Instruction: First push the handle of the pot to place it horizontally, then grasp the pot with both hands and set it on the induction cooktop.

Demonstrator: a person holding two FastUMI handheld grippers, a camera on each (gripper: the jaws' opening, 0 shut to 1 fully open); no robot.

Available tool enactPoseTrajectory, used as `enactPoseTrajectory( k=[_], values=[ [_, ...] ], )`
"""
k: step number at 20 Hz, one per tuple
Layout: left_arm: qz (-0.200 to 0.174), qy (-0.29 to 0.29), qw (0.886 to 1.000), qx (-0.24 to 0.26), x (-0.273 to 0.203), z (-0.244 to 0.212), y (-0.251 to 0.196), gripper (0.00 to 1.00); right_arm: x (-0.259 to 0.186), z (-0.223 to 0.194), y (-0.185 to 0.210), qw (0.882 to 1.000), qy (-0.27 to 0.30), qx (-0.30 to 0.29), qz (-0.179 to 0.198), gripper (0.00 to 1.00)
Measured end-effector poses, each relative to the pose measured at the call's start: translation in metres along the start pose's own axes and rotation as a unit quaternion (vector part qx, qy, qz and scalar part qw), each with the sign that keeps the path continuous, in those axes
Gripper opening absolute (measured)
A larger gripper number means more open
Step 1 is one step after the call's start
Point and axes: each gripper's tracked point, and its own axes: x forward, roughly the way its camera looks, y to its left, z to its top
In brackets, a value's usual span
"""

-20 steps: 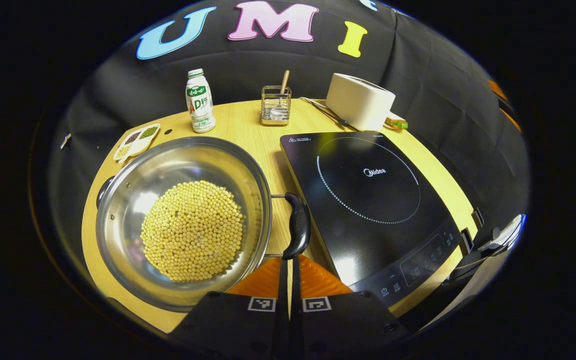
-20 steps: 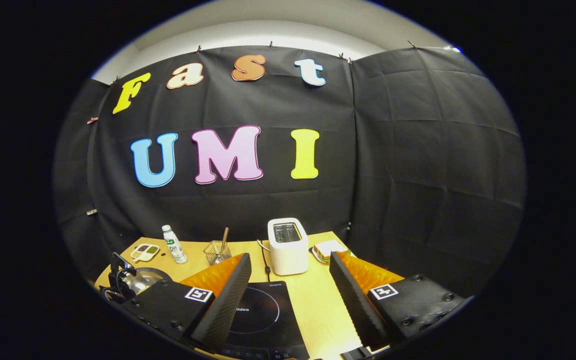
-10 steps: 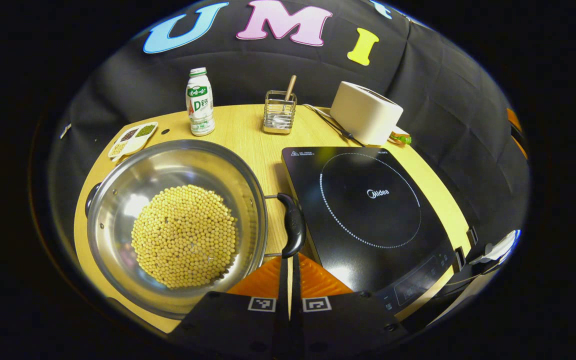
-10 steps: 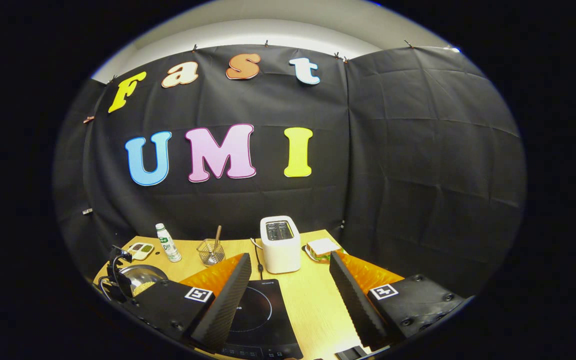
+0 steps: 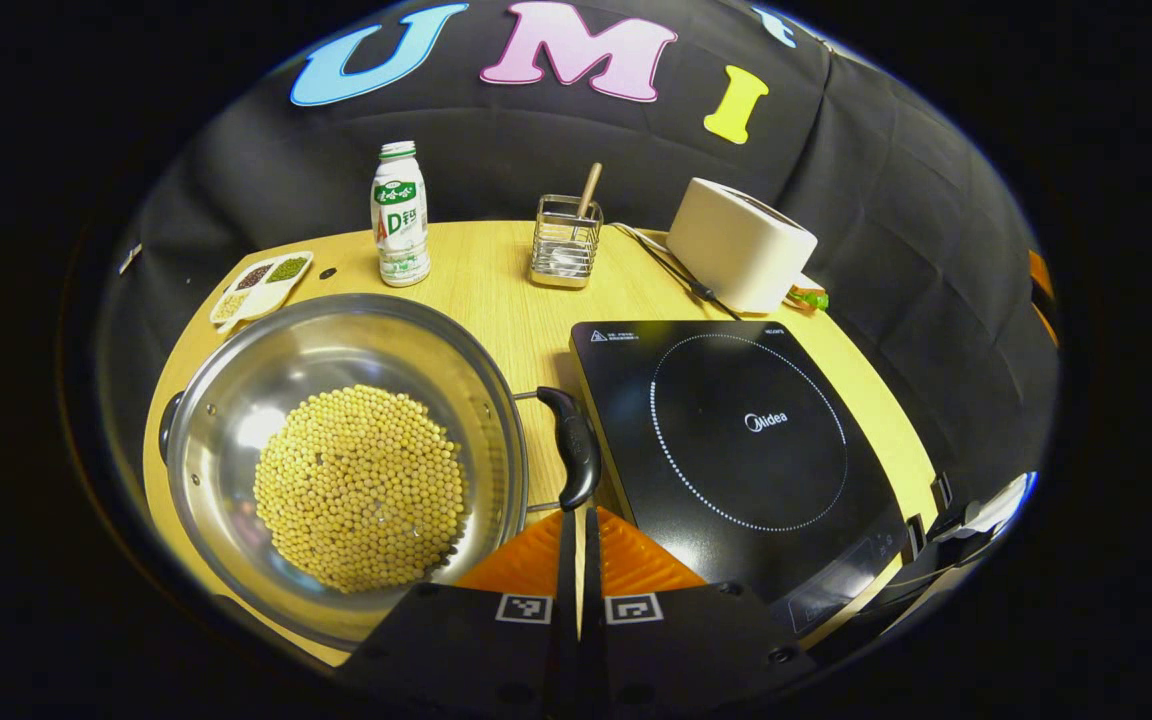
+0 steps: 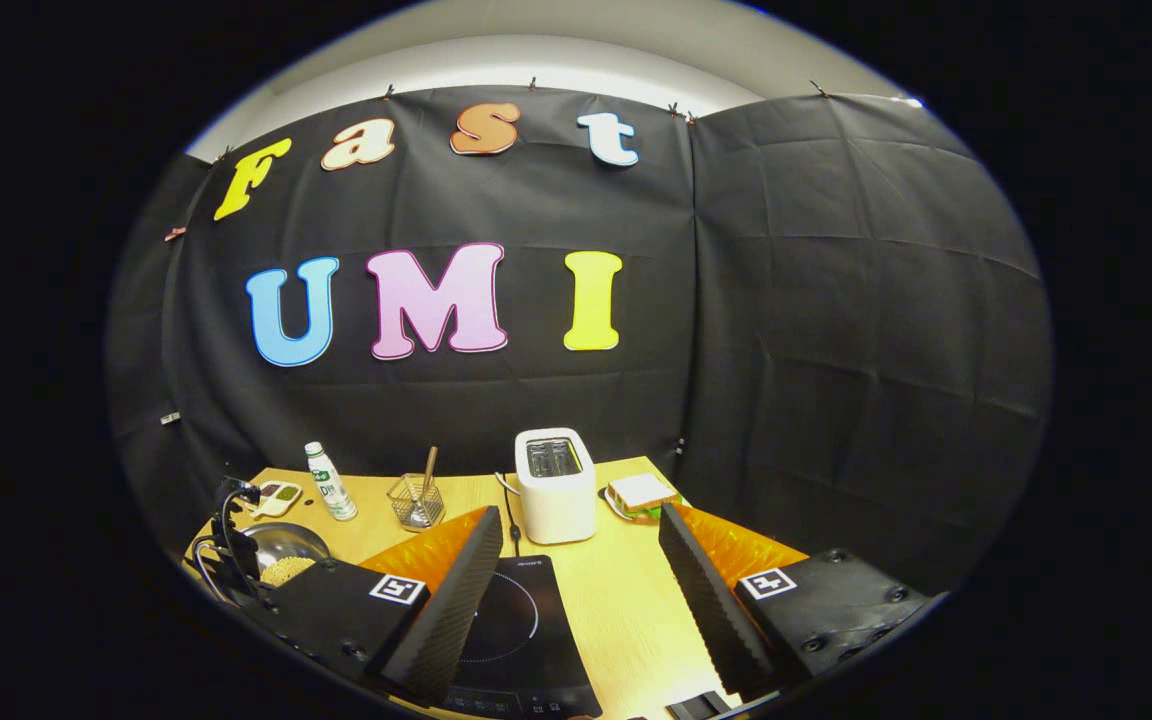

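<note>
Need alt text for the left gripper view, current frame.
The shut left gripper touches the near end of the black handle on a steel pot of soybeans, left of the induction cooktop on a wooden table.

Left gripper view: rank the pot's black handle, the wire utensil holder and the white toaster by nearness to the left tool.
1. Black pot handle, just ahead of the left tool.
2. Wire utensil holder, far, centre.
3. White toaster, far right.
</note>
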Motion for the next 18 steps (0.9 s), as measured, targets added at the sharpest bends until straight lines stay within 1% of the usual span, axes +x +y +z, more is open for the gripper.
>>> enactPoseTrajectory(
  k=[4, 6, 9, 10, 12, 14, 15, 16, 18],
  values=[
    [0.001, -0.011, 1.0, 0.001, -0.005, 0.003, 0.003, 0.05, -0.002, -0.004, 0.005, 1.0, 0.007, 0.0, 0.003, 0.98],
    [-0.01, -0.038, 0.999, 0.013, -0.016, 0.011, -0.004, 0.05, -0.002, -0.009, 0.012, 1.0, 0.014, 0.003, 0.011, 0.98],
    [-0.011, -0.086, 0.996, 0.029, -0.042, 0.027, -0.005, 0.05, -0.001, -0.019, 0.029, 0.999, 0.03, 0.008, 0.03, 0.98],
    [-0.008, -0.103, 0.994, 0.026, -0.052, 0.034, -0.003, 0.05, 0.0, -0.022, 0.037, 0.999, 0.033, 0.009, 0.039, 0.98],
    [-0.002, -0.132, 0.991, 0.008, -0.078, 0.048, 0.008, 0.09, 0.004, -0.033, 0.057, 0.997, 0.048, 0.005, 0.059, 0.98],
    [0.012, -0.159, 0.987, -0.005, -0.103, 0.062, 0.028, 0.24, 0.008, -0.045, 0.083, 0.994, 0.065, 0.0, 0.084, 0.98],
    [0.025, -0.172, 0.985, -0.005, -0.114, 0.068, 0.043, 0.33, 0.011, -0.049, 0.097, 0.993, 0.071, -0.002, 0.096, 0.99],
    [0.041, -0.185, 0.982, -0.005, -0.127, 0.074, 0.059, 0.37, 0.014, -0.051, 0.112, 0.991, 0.077, -0.003, 0.11, 0.98],
    [0.069, -0.203, 0.977, -0.006, -0.146, 0.08, 0.09, 0.67, 0.021, -0.055, 0.147, 0.986, 0.086, -0.003, 0.139, 0.99]
  ],
)
